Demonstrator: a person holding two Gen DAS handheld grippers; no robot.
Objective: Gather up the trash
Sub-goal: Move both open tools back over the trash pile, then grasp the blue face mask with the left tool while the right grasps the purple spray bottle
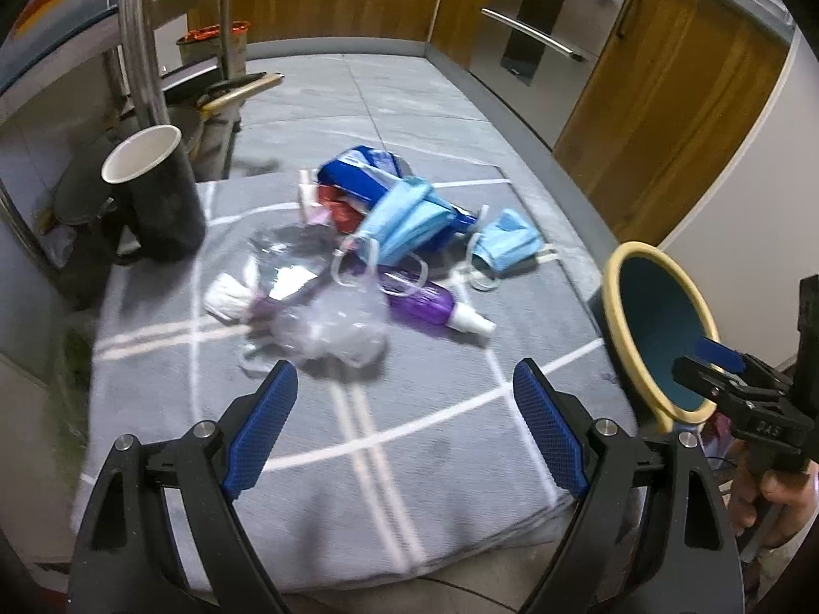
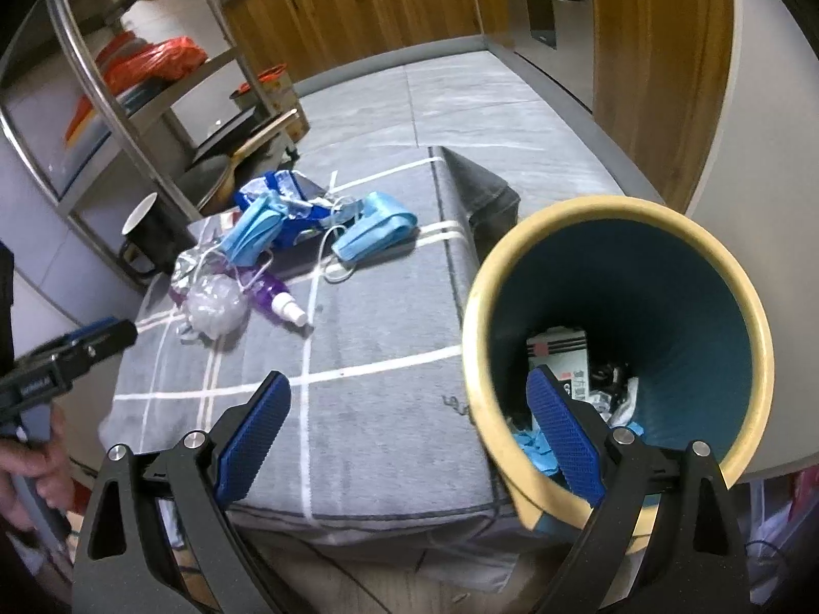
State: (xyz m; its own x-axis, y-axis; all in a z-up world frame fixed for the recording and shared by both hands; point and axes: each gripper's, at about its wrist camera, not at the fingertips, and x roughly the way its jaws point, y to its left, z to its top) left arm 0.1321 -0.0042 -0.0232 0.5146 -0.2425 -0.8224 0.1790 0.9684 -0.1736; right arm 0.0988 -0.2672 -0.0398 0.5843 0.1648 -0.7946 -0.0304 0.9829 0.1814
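Note:
A heap of trash lies on a grey cloth (image 1: 435, 435) with white lines: two blue face masks (image 1: 404, 225) (image 1: 507, 240), a purple spray bottle (image 1: 430, 307), crumpled clear plastic (image 1: 332, 327) and a blue packet (image 1: 358, 174). My left gripper (image 1: 404, 384) hovers just short of the heap, open and empty. The yellow-rimmed teal bin (image 2: 476, 307) stands at the cloth's right edge with paper and blue scraps inside. My right gripper (image 2: 409, 384) is open and empty, one finger over the bin's mouth, the other over the cloth (image 2: 384, 358). The masks (image 2: 256, 235) and bottle (image 2: 276, 302) lie far left of it.
A black mug (image 1: 158, 194) stands at the cloth's far left corner. Behind it is a steel rack (image 2: 153, 102) with orange bags and pans. Wooden cabinets (image 1: 665, 102) line the back and right. A hand (image 2: 30, 470) holds the left gripper's handle.

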